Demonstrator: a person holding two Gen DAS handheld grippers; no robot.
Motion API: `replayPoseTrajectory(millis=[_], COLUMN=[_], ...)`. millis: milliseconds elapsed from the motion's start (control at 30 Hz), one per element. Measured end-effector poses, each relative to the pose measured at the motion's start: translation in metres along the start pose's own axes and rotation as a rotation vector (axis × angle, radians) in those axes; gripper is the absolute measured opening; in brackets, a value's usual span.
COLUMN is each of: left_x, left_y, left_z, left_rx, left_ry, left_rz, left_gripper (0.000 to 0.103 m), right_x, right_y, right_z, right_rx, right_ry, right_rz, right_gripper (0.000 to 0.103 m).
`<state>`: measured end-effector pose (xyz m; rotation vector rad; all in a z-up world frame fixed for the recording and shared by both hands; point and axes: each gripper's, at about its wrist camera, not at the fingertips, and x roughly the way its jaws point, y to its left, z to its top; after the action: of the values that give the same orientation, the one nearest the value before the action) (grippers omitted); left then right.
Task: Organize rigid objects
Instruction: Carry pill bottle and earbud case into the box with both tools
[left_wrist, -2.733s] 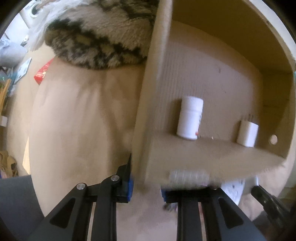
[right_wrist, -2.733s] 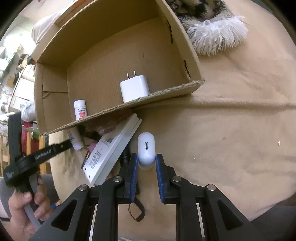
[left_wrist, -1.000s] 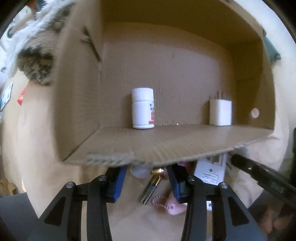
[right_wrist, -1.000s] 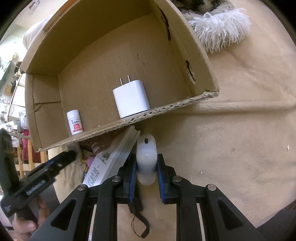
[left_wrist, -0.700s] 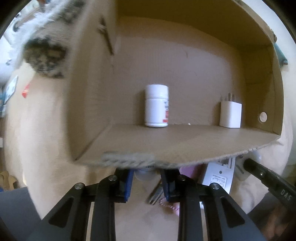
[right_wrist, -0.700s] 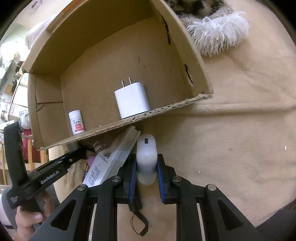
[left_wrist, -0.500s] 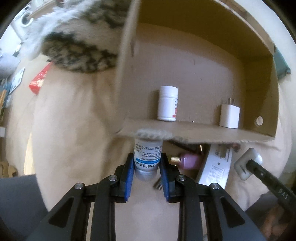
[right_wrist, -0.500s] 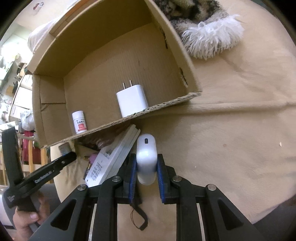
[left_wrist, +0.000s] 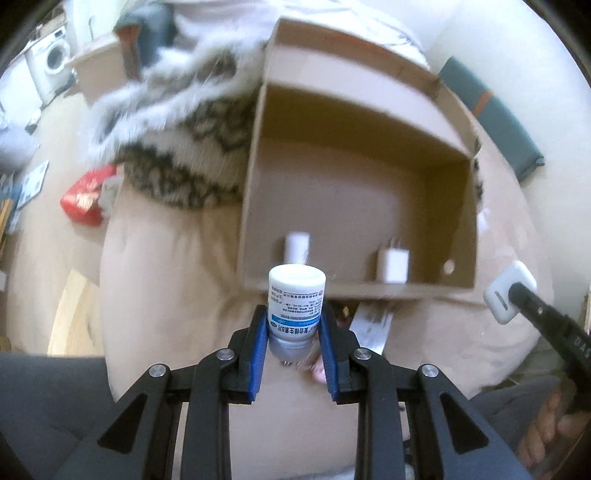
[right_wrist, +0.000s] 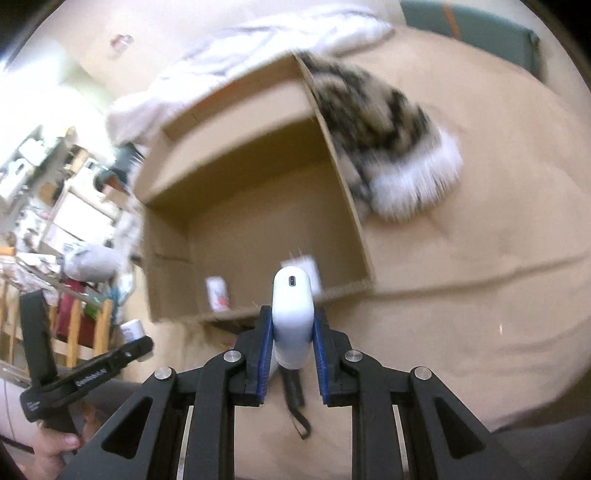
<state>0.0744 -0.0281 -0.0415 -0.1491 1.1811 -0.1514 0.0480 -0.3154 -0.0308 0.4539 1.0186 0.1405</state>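
Note:
My left gripper (left_wrist: 294, 334) is shut on a white pill bottle with a blue-striped label (left_wrist: 295, 306), held raised in front of an open cardboard box (left_wrist: 255, 177). My right gripper (right_wrist: 291, 332) is shut on a white earbud case (right_wrist: 291, 306), also raised before the box (right_wrist: 347, 192). Inside the box stand a small white bottle (left_wrist: 296, 248) and a white charger plug (left_wrist: 393, 263); both show blurred in the right wrist view, the bottle (right_wrist: 218, 293) and the plug (right_wrist: 308, 271). The right gripper's case shows in the left wrist view (left_wrist: 506, 297).
A furry patterned cushion (left_wrist: 177, 155) lies beside the box on the tan bed cover (right_wrist: 480, 295). A white flat packet (left_wrist: 371, 325) and pink item (left_wrist: 320, 371) lie under the box's front edge. A red packet (left_wrist: 83, 201) lies left. A black strap (right_wrist: 295, 402) lies below my right gripper.
Both grippers have lifted up and back from under the box's front edge, each carrying its object. The box now looks smaller and lower in both views.

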Motion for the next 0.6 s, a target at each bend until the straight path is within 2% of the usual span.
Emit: replayPoseTrajectory(millis=[267, 600], left_x=[0.007, 0.062], left_y=[-0.011, -0.023], left_z=[0.048, 0.080], left_rx=[-0.016, 0.041], left_ry=[-0.022, -0.010], left_rz=[0.008, 0.059], left_gripper=[0.024, 0.024], right_x=[0.003, 0.066], right_y=[0.011, 0.005], right_z=[0.047, 0.075], right_rx=[-0.044, -0.036], right_ry=[-0.038, 0.032], right_rz=[0.045, 0.073], right_gripper=[0.021, 0.021])
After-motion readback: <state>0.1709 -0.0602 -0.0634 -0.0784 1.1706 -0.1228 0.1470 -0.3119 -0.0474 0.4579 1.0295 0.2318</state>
